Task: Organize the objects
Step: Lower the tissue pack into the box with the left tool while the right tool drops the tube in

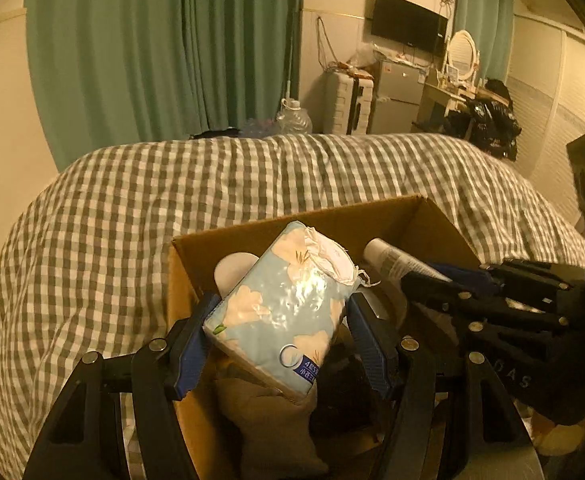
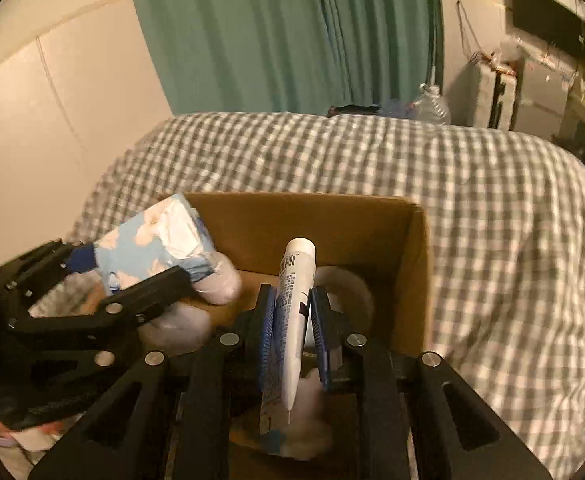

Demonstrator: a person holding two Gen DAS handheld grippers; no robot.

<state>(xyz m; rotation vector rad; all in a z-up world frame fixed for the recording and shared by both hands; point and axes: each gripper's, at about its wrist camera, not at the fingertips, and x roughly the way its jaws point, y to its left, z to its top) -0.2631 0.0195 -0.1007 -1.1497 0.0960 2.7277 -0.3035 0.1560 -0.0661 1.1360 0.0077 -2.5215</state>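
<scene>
- Tissue pack sits between the fingers of your left gripper, which are closed on its lower half; it is held over the open cardboard box, its far end tilted away from you.
- I judge it light and soft: the plastic wrap is glossy and may slip, and the paper inside gives under pressure. Hold it on the two long flat sides, as you do now, not on the torn end.
- It looks pale blue with cream flowers, and the far end beyond the fingers is torn open, with white tissue showing.
- Tube stands between the fingers of your right gripper, which are closed on its middle; its white cap points forward into the box.
- The tube is probably light and squeezable, so a hard grip near the cap could press the contents out. Its body is white with blue print, and the flat crimped end is on your side of the fingers.
- The box rests on the checked bed; a white round thing lies inside, ahead of both grippers.
</scene>
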